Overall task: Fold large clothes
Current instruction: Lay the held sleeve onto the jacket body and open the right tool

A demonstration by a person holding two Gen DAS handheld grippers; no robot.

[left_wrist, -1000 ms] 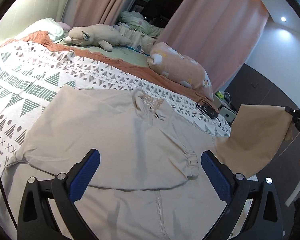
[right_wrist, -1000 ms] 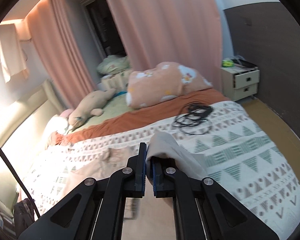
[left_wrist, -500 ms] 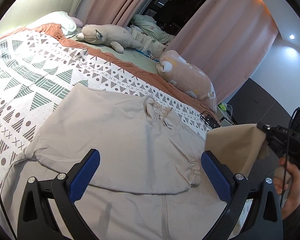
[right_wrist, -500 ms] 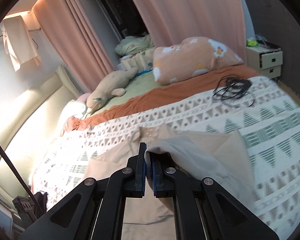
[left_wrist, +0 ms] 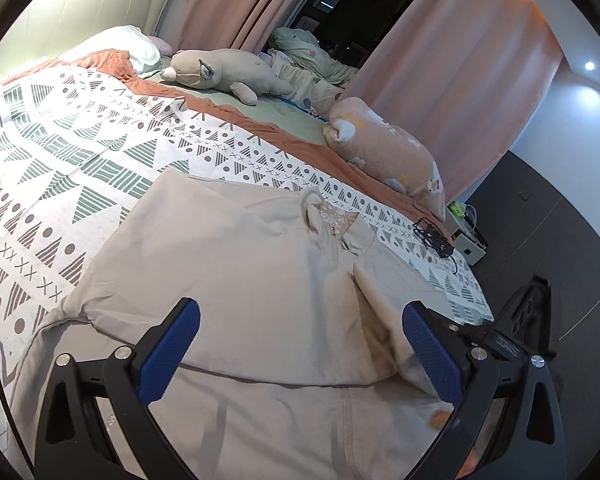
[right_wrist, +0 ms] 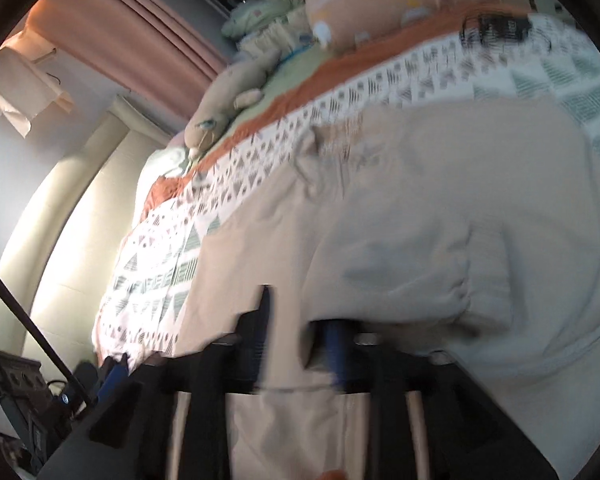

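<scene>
A large beige jacket [left_wrist: 240,280] lies flat on the patterned bedspread [left_wrist: 80,152], collar away from me, with both sleeves folded over its front. My left gripper [left_wrist: 300,356] hovers open over the jacket's lower half, with nothing between its blue pads [left_wrist: 168,356]. The right sleeve [right_wrist: 400,272] lies bunched across the chest, seen blurred in the right wrist view. My right gripper [right_wrist: 300,340] is low over the jacket, just short of that sleeve; its jaws are opening and the pads press on nothing. Its black body [left_wrist: 528,316] shows at the bed's right edge.
A grey plush animal [left_wrist: 224,72], a pink pillow [left_wrist: 388,156] and crumpled bedding sit at the bed's far side. A black cable [left_wrist: 434,236] lies near the right corner, a small nightstand [left_wrist: 468,240] beyond it. Pink curtains [left_wrist: 452,80] hang behind.
The right gripper swung down and in from the right with the sleeve, laid it across the jacket, and its jaws went from shut on the cloth to apart. The left gripper barely moved.
</scene>
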